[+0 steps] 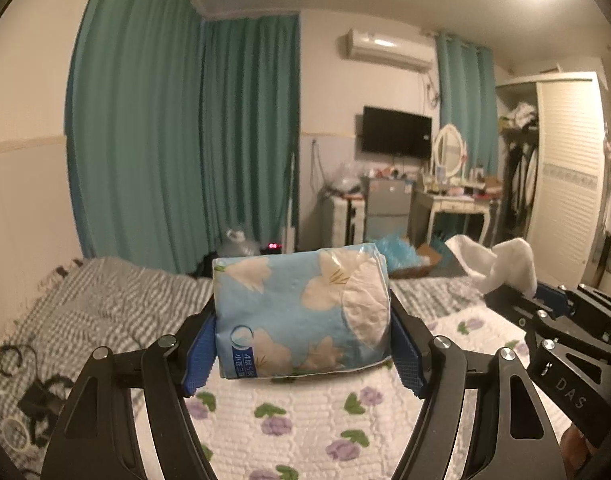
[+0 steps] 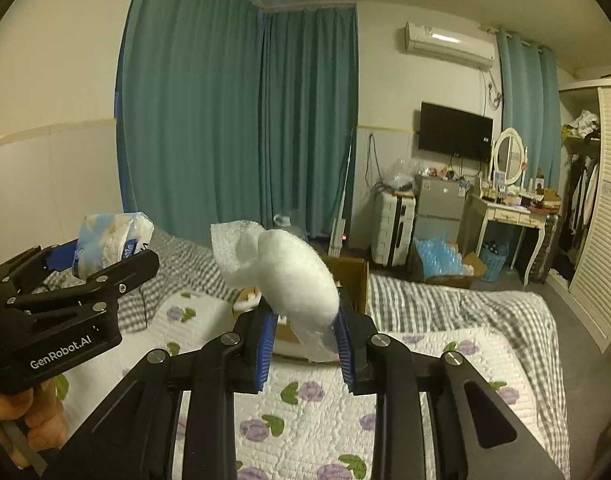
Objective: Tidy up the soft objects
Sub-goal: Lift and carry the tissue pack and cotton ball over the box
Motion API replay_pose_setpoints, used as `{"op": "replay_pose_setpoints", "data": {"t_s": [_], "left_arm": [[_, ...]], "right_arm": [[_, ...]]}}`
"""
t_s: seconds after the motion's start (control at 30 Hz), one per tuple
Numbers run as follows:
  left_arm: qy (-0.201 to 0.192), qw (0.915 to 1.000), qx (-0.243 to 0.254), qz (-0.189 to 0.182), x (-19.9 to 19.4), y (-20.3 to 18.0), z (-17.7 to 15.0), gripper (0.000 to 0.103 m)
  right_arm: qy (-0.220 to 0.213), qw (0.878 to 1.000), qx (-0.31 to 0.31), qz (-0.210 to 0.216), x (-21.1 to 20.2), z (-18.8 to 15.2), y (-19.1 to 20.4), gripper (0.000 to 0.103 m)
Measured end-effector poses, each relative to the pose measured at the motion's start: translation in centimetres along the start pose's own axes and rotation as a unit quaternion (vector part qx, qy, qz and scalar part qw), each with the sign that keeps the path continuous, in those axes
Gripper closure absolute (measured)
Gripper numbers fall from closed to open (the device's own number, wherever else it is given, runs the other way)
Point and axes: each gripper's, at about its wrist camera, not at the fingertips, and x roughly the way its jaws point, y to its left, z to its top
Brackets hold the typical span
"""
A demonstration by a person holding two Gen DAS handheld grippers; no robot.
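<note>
My left gripper [image 1: 303, 344] is shut on a blue tissue pack [image 1: 301, 312] with white flowers and holds it in the air above the bed. It also shows in the right wrist view [image 2: 105, 254], with the tissue pack [image 2: 113, 240] in it. My right gripper [image 2: 303, 340] is shut on a white foam wrap [image 2: 289, 272] and holds it above the bed. In the left wrist view the right gripper [image 1: 533, 296] is at the right, with the white foam wrap [image 1: 501, 264] sticking up from it.
A white quilt with purple flowers [image 2: 305, 420] lies on a grey checked bed cover [image 2: 445, 296]. An open cardboard box [image 2: 345, 276] sits on the bed behind the foam. Cables and black rings [image 1: 25, 380] lie at the bed's left. A dresser [image 2: 513, 216], fridge and wardrobe [image 2: 605, 220] stand beyond.
</note>
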Motion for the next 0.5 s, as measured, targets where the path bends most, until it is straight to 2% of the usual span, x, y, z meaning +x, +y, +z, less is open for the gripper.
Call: {"op": "replay_pose_setpoints", "data": {"t_s": [0.23,0.5], "left_arm": [[-0.027,0.9996,-0.001,-0.007,0.1,0.0,2.2,0.031],[-0.046,0.9989,0.003,-0.011,1.6,-0.1,4.2,0.031]], "right_arm": [[-0.037,0.999,0.000,0.000,-1.7,2.7,0.0,0.076],[-0.055,0.998,-0.009,0.002,-1.1,4.9,0.2,0.076]]}}
